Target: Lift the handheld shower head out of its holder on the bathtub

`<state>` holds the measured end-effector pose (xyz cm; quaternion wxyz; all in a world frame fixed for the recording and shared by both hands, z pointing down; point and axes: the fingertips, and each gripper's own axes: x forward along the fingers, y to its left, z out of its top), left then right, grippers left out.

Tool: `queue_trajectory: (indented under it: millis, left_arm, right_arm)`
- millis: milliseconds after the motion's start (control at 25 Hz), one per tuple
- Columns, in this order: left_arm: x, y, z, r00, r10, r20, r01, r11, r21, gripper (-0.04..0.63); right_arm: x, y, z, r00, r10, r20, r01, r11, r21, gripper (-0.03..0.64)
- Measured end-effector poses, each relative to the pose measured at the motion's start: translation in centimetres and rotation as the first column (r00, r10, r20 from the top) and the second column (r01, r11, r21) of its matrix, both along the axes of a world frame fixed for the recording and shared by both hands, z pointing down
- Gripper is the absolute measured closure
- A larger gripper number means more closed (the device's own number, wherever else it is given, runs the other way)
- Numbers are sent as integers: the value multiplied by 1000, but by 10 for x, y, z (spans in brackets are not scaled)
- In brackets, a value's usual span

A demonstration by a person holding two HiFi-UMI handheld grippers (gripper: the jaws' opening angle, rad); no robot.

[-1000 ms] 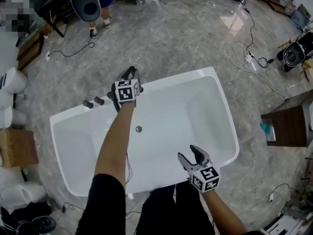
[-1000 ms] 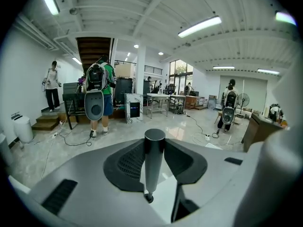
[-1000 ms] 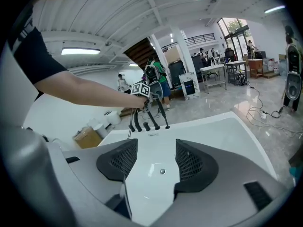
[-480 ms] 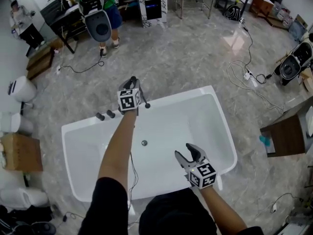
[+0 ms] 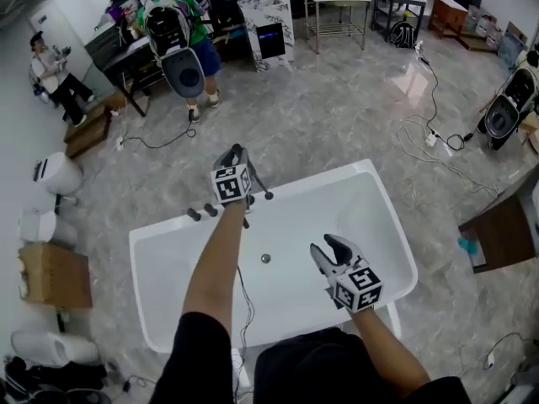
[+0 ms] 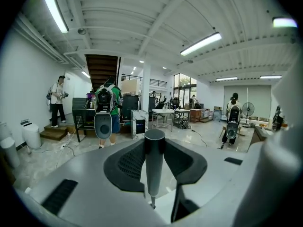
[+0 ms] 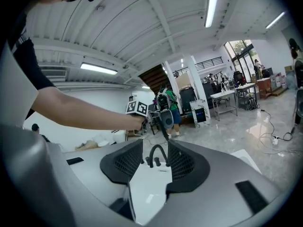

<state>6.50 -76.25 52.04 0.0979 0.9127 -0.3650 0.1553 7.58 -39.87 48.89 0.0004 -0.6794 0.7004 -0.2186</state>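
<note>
1. The left gripper has its fingers closed partway on the shower head. The dark round handle stands upright between them, and both ribbed pads press on it.
2. From the right gripper view, the shower head is up off the bathtub. It hangs from the left fingers above the curved spout, apart from it.
3. In the head view, two dark knobs sit on the tub's far rim, just left of and below the left fingers.
4. The right gripper has just been closing its fingers, and they stand apart. Only the tub's white inside and the far spout show through the gap.
5. The drain lies in the tub floor, left of the right fingers and below the left ones.
6. Each gripper carries a cube printed with black-and-white square patterns, with no letters on them.
7. Well beyond the left fingers, a person stands on the grey floor beside a white cabinet. Its dark panel glows blue, and any print there is too small to read.
</note>
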Motion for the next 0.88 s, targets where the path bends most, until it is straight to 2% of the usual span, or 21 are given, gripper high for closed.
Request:
queue_trajectory:
  millis: [160,280,600,880]
  left_arm:
    - [0,1,-27,1000,3,-5,-2,1000,26,476]
    - [-3,6,-42,1000,4,-4,-4,999,37,476]
    - [6,16,-76,1000,29,0,-29,996,89,477]
    - [6,17,-93,999,32,7,-33,992,122,477]
  right_arm:
    - [5,-3,-20,999,10,-39,-9,999,43,511]
    - [1,-1,-39,1000,12,-13,-10,997,82,584]
    - [-2,-2,-61,998,-14,-68,21,995,99,610]
    - [6,1,-67,998,5,-68,3,994,113,615]
